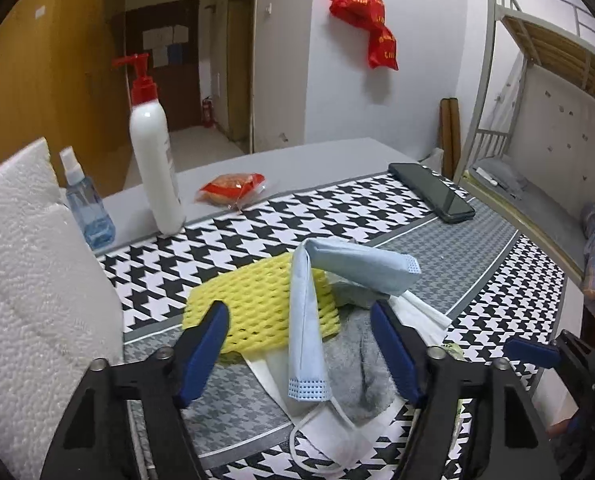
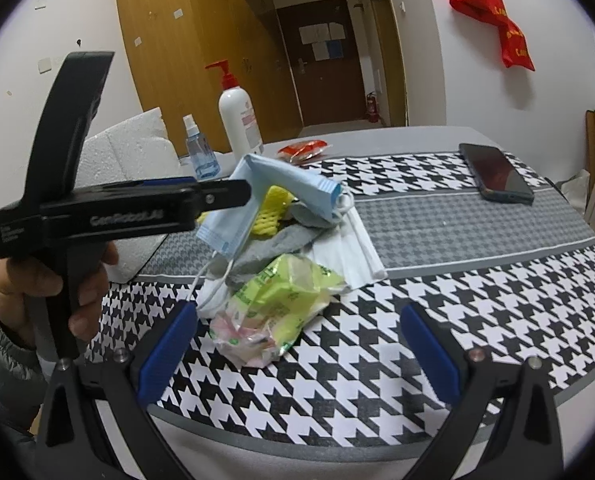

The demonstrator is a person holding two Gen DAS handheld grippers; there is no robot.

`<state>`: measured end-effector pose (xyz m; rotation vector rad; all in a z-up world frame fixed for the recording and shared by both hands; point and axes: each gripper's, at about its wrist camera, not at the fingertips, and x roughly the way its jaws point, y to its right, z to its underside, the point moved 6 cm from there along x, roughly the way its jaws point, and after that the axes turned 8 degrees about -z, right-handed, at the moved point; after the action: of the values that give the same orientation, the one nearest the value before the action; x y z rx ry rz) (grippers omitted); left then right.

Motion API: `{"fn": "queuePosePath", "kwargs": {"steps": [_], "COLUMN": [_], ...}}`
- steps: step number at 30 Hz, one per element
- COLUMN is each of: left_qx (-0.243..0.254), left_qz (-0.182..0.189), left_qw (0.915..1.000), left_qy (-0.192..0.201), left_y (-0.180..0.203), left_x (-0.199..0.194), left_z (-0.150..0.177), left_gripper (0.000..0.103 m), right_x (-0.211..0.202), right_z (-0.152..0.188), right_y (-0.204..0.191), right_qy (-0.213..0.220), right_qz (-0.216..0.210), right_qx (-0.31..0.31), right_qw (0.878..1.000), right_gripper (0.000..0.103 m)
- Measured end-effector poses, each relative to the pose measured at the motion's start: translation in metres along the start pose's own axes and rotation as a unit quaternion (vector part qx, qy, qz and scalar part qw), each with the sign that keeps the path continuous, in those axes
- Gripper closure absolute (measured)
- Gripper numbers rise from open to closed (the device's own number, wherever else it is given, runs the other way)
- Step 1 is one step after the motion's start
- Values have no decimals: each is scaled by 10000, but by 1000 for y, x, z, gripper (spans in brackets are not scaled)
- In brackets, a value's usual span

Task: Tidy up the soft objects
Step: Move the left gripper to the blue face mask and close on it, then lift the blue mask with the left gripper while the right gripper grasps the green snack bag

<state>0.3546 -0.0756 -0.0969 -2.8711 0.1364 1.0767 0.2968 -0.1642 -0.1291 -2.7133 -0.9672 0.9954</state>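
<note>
Houndstooth cloth (image 1: pixel 257 236) covers grey table (image 1: pixel 297 160).

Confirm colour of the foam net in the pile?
Yellow; the foam net shows best in the left wrist view.

Between the left fingers (image 1: pixel 201 344) a folded mask (image 1: pixel 309 320) lies draped over the foam net (image 1: pixel 257 308) and sock (image 1: pixel 357 360). Beyond them on the surface (image 1: pixel 437 248), the pump bottle (image 1: pixel 153 160) stands left and the phone (image 1: pixel 433 196) lies right. A packet (image 2: pixel 277 304) lies between the right fingers (image 2: pixel 165 356).
</note>
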Motion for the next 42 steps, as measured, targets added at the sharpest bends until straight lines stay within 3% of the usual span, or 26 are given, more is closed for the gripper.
{"fn": "queuePosePath", "kwargs": {"steps": [5,9,14,20,25,32,36,42], "left_qx": [0,5,53,18,37,-53,-11,-35], "left_qz": [37,47,114,288,402,686,776,910], "left_qw": [9999,9998,9997,9993,9990,9976,9969,9951], "left_qy": [-118,-181,-194,-233,-176,31,164,391], "left_y": [-1,-1,1,0,1,1,2,2], "left_x": [12,17,22,30,29,15,7,-9], "left_z": [1,2,1,3,4,1,0,-2], "left_gripper": [46,47,66,87,91,91,91,91], "right_x": [8,13,17,23,26,27,29,24], "right_z": [0,0,0,2,4,4,4,3], "right_y": [-1,-1,-3,-2,-3,-5,-7,-8], "right_qy": [-121,-198,-290,-428,-529,-577,-618,-567], "right_qz": [-19,-21,36,69,137,174,110,178], "right_qx": [-8,-23,-77,-96,-175,-179,-119,-107], "right_qw": [9999,9998,9995,9990,9984,9980,9980,9982], "right_gripper": [1,1,1,17,30,41,53,61]}}
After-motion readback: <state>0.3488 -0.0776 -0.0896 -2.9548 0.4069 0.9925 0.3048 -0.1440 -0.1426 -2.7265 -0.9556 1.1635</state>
